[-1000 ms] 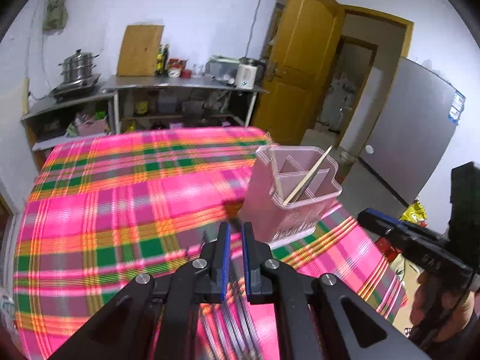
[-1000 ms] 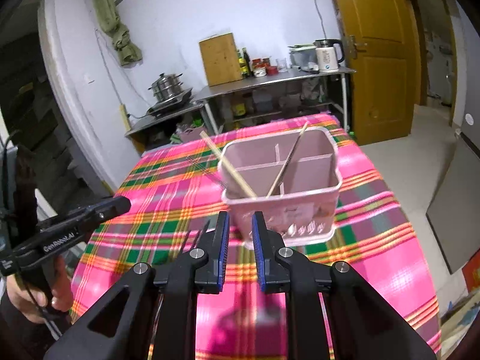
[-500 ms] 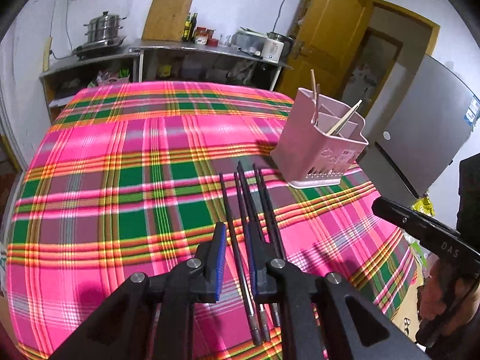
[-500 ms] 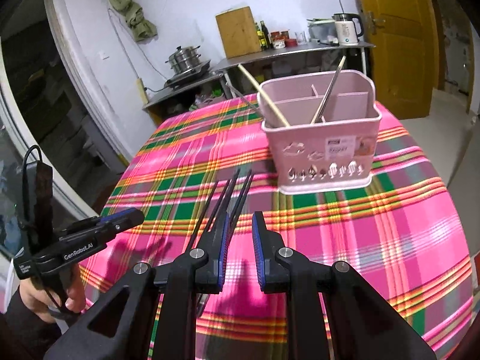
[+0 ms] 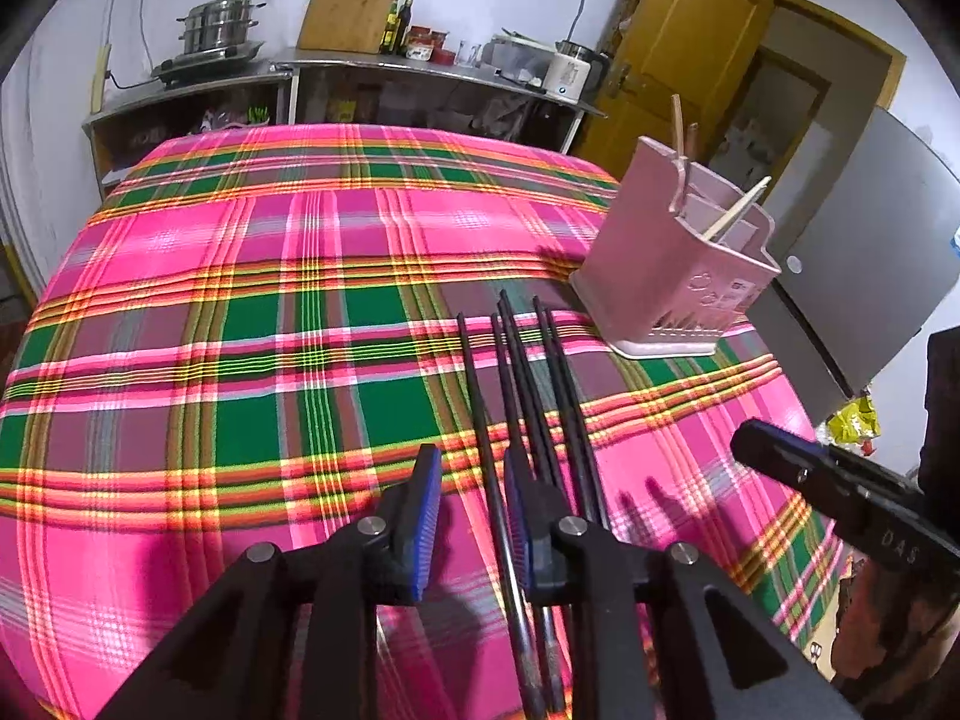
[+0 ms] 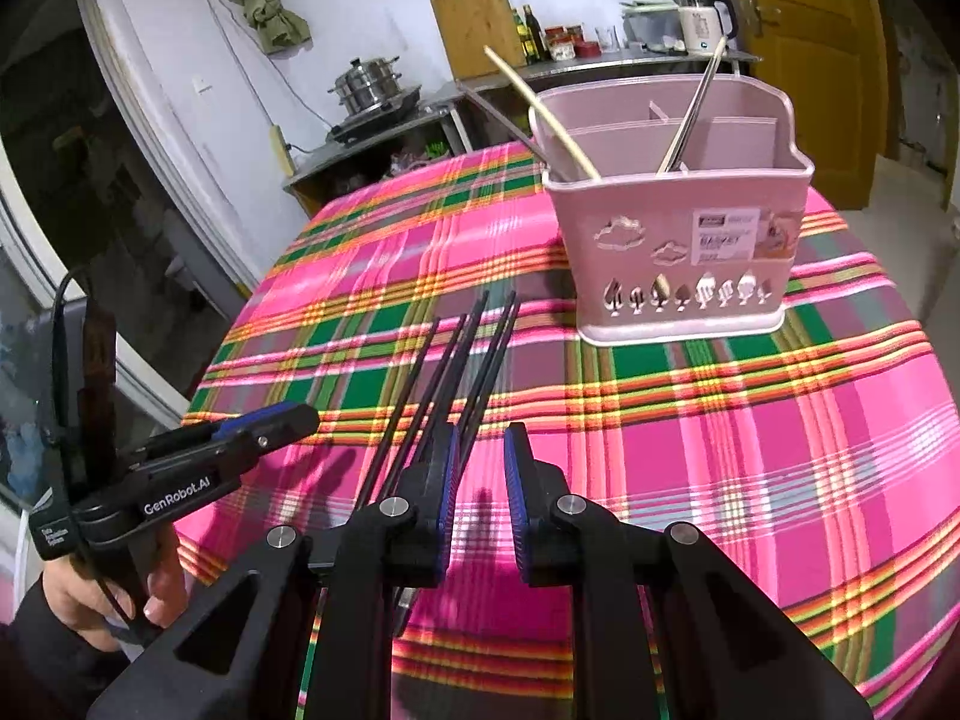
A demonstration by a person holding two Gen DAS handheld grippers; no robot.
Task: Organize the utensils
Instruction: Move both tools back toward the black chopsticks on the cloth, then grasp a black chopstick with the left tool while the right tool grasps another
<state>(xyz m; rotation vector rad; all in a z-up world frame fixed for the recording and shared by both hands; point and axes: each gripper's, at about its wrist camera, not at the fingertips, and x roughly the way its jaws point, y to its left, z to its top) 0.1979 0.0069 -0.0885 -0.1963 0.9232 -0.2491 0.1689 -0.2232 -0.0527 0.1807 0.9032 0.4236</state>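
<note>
Several black chopsticks (image 5: 528, 396) lie side by side on the pink plaid tablecloth (image 5: 240, 312); they also show in the right wrist view (image 6: 456, 372). A pink divided utensil holder (image 5: 672, 276) stands at the far right, with wooden chopsticks in it; it also shows in the right wrist view (image 6: 678, 222). My left gripper (image 5: 471, 504) is open and low over the near ends of the black chopsticks, one running between its pads. My right gripper (image 6: 480, 480) is open and empty, just right of the chopsticks.
Metal shelving (image 5: 360, 84) with a steamer pot (image 5: 219, 24), cutting board (image 5: 351, 3), bottles and a kettle (image 5: 570, 75) stands behind the table. A yellow door (image 5: 678, 60) and grey fridge (image 5: 864, 276) are to the right. The table edge (image 6: 936, 480) drops off at right.
Both grippers have drawn back from the pink holder and come down toward the black chopsticks. The left jaws have opened wider around one chopstick.
</note>
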